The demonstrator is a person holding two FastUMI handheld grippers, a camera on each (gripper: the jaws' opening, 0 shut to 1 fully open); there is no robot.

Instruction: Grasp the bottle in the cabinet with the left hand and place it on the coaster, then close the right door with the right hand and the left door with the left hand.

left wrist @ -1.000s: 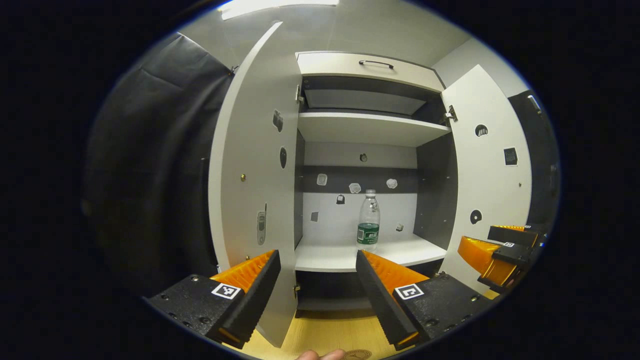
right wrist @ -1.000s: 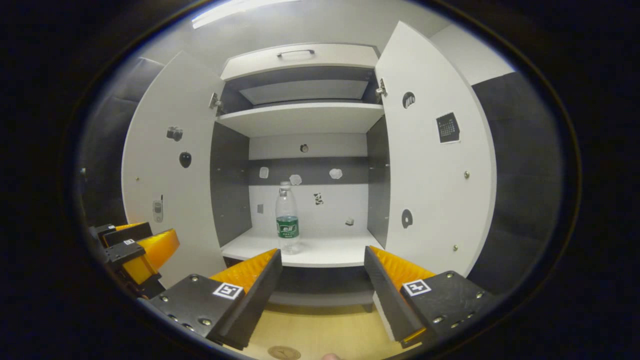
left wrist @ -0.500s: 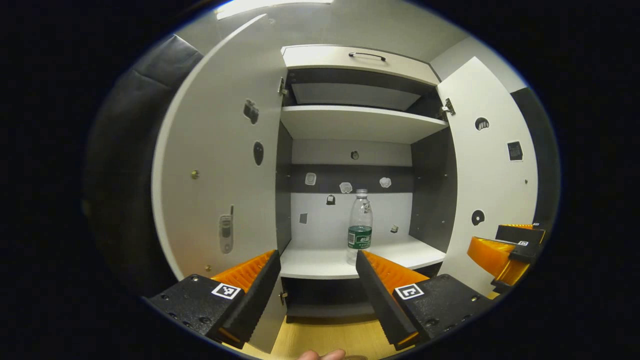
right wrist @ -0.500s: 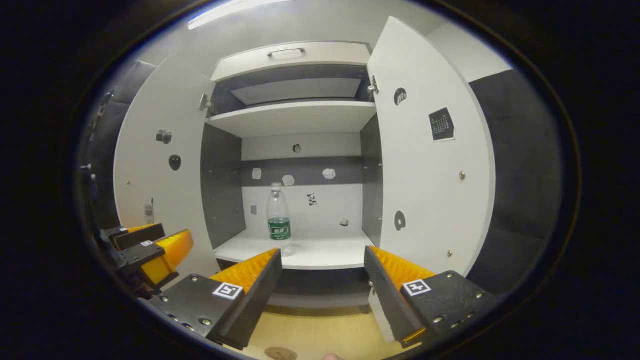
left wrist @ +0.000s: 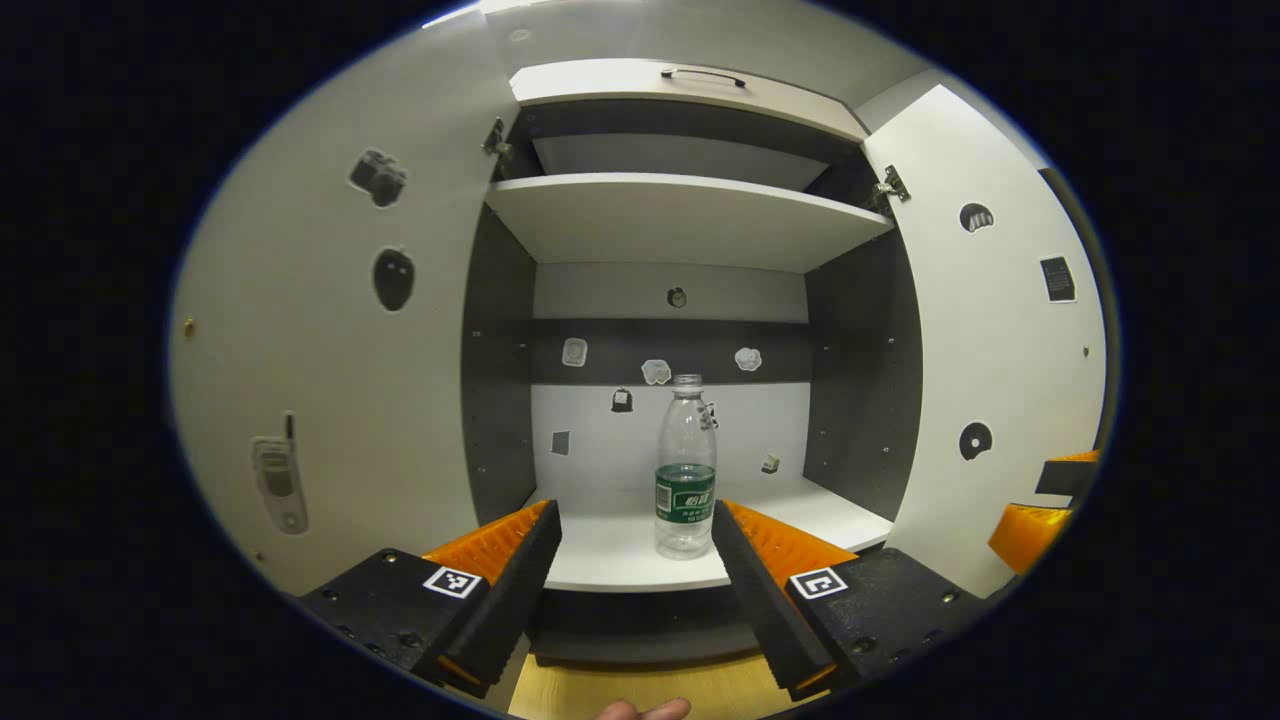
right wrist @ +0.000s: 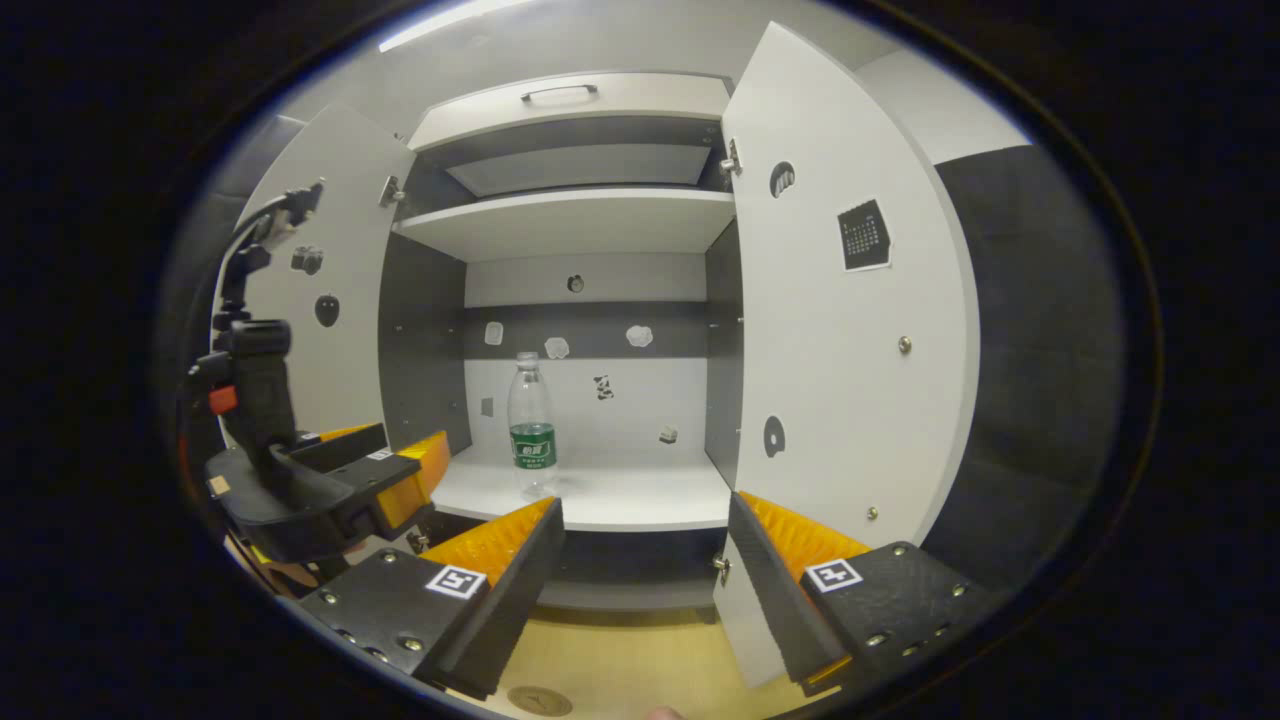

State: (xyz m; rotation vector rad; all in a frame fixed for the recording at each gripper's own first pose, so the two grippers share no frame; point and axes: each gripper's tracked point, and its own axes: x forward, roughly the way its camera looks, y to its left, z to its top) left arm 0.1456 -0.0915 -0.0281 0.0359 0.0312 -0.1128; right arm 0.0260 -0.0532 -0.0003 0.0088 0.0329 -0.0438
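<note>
Two tongs are in play, both spread wide and holding nothing. The bottle (left wrist: 686,468) stands upright on the lower shelf (left wrist: 620,555) of the cabinet, its long axis vertical, cap up, apart from the walls on either side. From the left tongs (left wrist: 634,560) it lies straight ahead and slightly right of centre, framed in the gap between the fingers but farther in; the fingers have not reached its sides. That is the relation the grasp depends on: a forward push with a small shift rightward should bring the bottle between the fingers, closing across its round body.

In the right gripper view the left tongs (right wrist: 395,470) sit at the shelf's left front edge, clearly nearer the bottle (right wrist: 532,425) than the right tongs (right wrist: 645,560), which hang back in front of the cabinet by the open right door (right wrist: 850,380). The left door (left wrist: 330,380) also stands open.

The coaster (right wrist: 538,700) is probably the round disc on the wooden counter at the bottom of the right gripper view, cut off and hard to make out. The bottle is clear, so whether it holds liquid is hard to tell. A fingertip (left wrist: 645,710) pokes in at the bottom edge of the left gripper view.
</note>
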